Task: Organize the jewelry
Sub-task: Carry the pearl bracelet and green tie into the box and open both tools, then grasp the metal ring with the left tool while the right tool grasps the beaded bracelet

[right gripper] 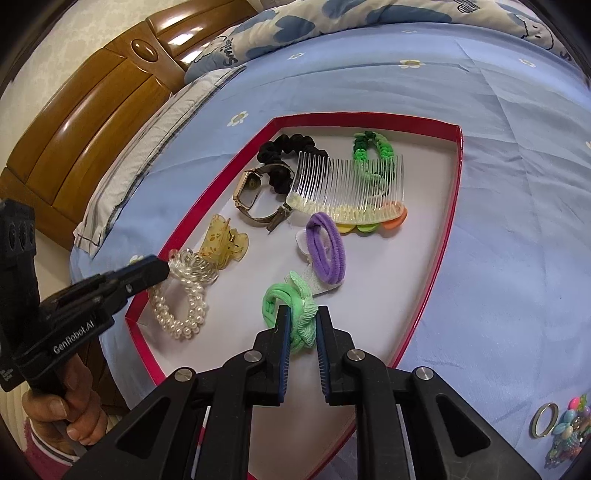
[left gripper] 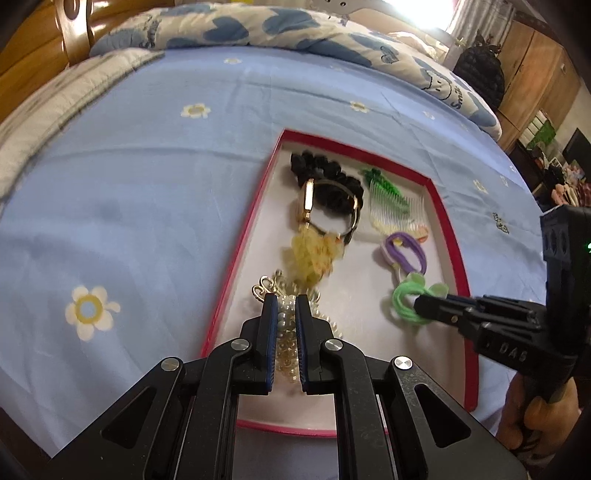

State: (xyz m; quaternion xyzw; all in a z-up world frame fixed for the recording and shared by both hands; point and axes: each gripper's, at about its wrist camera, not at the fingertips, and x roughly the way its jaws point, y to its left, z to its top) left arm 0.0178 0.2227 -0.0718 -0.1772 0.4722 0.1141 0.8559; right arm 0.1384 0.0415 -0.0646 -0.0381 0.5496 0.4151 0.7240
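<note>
A red-rimmed white tray (left gripper: 236, 254) (right gripper: 448, 229) lies on the blue bed sheet. My left gripper (left gripper: 286, 302) (right gripper: 162, 267) is shut on a pearl and clear coil hair tie (left gripper: 286, 332) (right gripper: 184, 291) at the tray's near left. My right gripper (right gripper: 302, 314) (left gripper: 419, 308) is shut on a green hair tie (right gripper: 291, 314) (left gripper: 404, 301) at the near right. The tray also holds a yellow claw clip (right gripper: 223, 243), a gold watch (right gripper: 258, 195), a black scrunchie (right gripper: 284, 151), a clear comb (right gripper: 351, 184), a purple hair tie (right gripper: 327, 247) and a green braided band (right gripper: 369, 151).
A silver ring (right gripper: 543, 419) and a colourful beaded piece (right gripper: 569, 432) lie on the sheet right of the tray. A wooden headboard (right gripper: 92, 122), a pillow (right gripper: 147, 147) and a folded quilt (left gripper: 258, 29) border the bed.
</note>
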